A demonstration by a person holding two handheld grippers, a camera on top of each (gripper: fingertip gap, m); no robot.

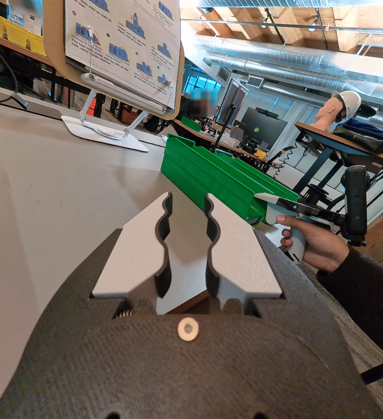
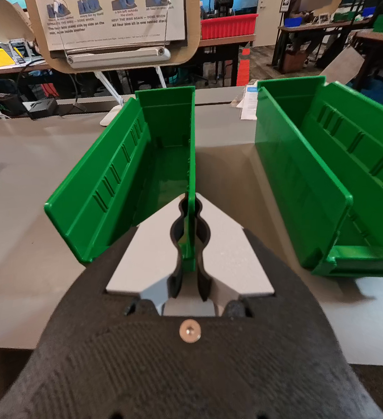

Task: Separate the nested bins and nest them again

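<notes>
A: Right gripper [image 2: 191,229] is pinching the right long wall of a green bin [image 2: 122,181], near that bin's near end. The bin is lying toward the middle of the counter [image 2: 27,158], long axis running from the near edge to the far edge, open top up; it looks a little tilted, though we are not sure it is lifted.

B: Left gripper [image 1: 188,226] is hanging spread, holding nothing, over the counter's left part.

A: A second green bin [image 2: 322,172] is sitting apart, toward the right edge, roughly parallel. We cannot tell whether more are nested inside it.

B: We are judging this as mid-separation or the start of re-nesting; we cannot say which. If nesting, the next move is calling for carrying the held bin over the other, aligning long axes and walls, then lowering squarely.
</notes>
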